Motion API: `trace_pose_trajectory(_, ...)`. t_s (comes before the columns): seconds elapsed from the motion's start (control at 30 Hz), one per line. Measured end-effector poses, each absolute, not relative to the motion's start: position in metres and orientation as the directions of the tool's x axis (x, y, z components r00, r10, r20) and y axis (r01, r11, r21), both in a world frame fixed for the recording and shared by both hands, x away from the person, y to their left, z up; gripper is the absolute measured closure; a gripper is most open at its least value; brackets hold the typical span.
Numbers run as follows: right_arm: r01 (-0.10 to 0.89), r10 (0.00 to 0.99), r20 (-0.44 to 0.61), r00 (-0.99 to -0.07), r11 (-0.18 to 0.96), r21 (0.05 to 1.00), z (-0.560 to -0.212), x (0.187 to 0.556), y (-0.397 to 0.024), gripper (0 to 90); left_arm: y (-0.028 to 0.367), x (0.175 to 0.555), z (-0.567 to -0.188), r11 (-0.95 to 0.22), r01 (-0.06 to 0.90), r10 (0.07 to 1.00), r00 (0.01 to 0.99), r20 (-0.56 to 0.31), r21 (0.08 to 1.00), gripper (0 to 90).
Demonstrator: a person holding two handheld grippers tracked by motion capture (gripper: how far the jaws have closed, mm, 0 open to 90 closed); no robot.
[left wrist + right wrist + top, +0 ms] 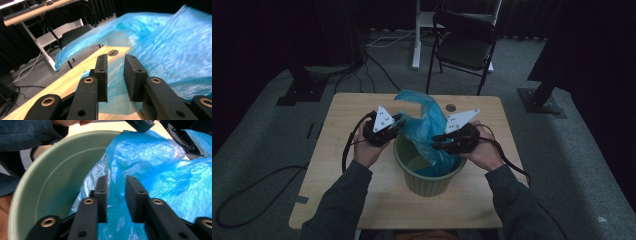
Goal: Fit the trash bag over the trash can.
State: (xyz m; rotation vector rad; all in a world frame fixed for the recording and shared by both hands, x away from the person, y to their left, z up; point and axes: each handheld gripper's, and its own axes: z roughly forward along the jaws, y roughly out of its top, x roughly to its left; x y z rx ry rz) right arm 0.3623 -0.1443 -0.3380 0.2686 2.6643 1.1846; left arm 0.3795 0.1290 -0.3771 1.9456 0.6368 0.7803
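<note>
A pale green bucket (pixel 427 182) stands on the wooden table (pixel 357 200), with a thin blue plastic bag (pixel 424 125) half in it and bunched up above its rim. My left gripper (pixel 401 122) is at the bucket's left rim and is open; in the left gripper view the bag (pixel 162 50) lies loosely in the gap between the jaws of my left gripper (pixel 116 75). My right gripper (pixel 437 141) reaches in over the bucket's right rim. In the right gripper view my right gripper (pixel 116 195) stands open, with bag film (pixel 150 157) between its jaws and the bucket wall (pixel 50 177) to the left.
A black folding chair (pixel 464 45) and a white desk leg (pixel 416 35) stand on the grey floor beyond the table. Cables (pixel 242 200) trail across the floor at left. A round hole (pixel 451 107) marks the tabletop behind the bag.
</note>
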Motion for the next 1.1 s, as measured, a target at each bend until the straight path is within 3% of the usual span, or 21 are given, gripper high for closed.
trace_pose_trajectory(0.33, 0.110, 0.321, -0.093, -0.943, 0.561, 0.821, -0.320, 0.369, -0.163, 58.8, 0.130, 0.382, -0.381, -0.451, 0.139, 0.700, 0.667, 0.254, 0.881, 73.3)
trace_pose_trajectory(0.5, 0.178, 0.452, -0.125, -0.883, 0.570, 0.803, -0.320, 0.387, -0.159, 54.1, 0.129, 0.382, -0.381, -0.447, 0.132, 0.697, 0.671, 0.252, 0.885, 73.3)
trace_pose_trajectory(0.77, 0.284, 0.527, -0.086, -0.845, 0.580, 0.764, -0.328, 0.422, -0.139, 48.4, 0.128, 0.378, -0.380, -0.448, 0.116, 0.685, 0.682, 0.257, 0.886, 73.2)
trace_pose_trajectory(0.8, 0.301, 0.532, -0.071, -0.844, 0.580, 0.757, -0.331, 0.425, -0.137, 49.5, 0.128, 0.378, -0.380, -0.448, 0.116, 0.685, 0.681, 0.257, 0.887, 73.3)
trace_pose_trajectory(0.87, 0.324, 0.551, -0.084, -0.830, 0.600, 0.732, -0.335, 0.429, -0.134, 60.6, 0.128, 0.377, -0.380, -0.447, 0.114, 0.685, 0.682, 0.257, 0.887, 73.0)
trace_pose_trajectory(0.9, 0.324, 0.551, -0.084, -0.830, 0.600, 0.732, -0.335, 0.429, -0.134, 60.6, 0.128, 0.377, -0.380, -0.447, 0.114, 0.685, 0.682, 0.257, 0.887, 73.0)
trace_pose_trajectory(1.0, 0.326, 0.558, -0.118, -0.822, 0.629, 0.705, -0.340, 0.427, -0.133, 81.6, 0.128, 0.377, -0.379, -0.440, 0.112, 0.689, 0.679, 0.255, 0.891, 73.0)
trace_pose_trajectory(1.1, 0.298, 0.548, -0.147, -0.823, 0.637, 0.711, -0.339, 0.423, -0.134, 90.0, 0.129, 0.377, -0.378, -0.438, 0.109, 0.690, 0.678, 0.255, 0.893, 73.0)
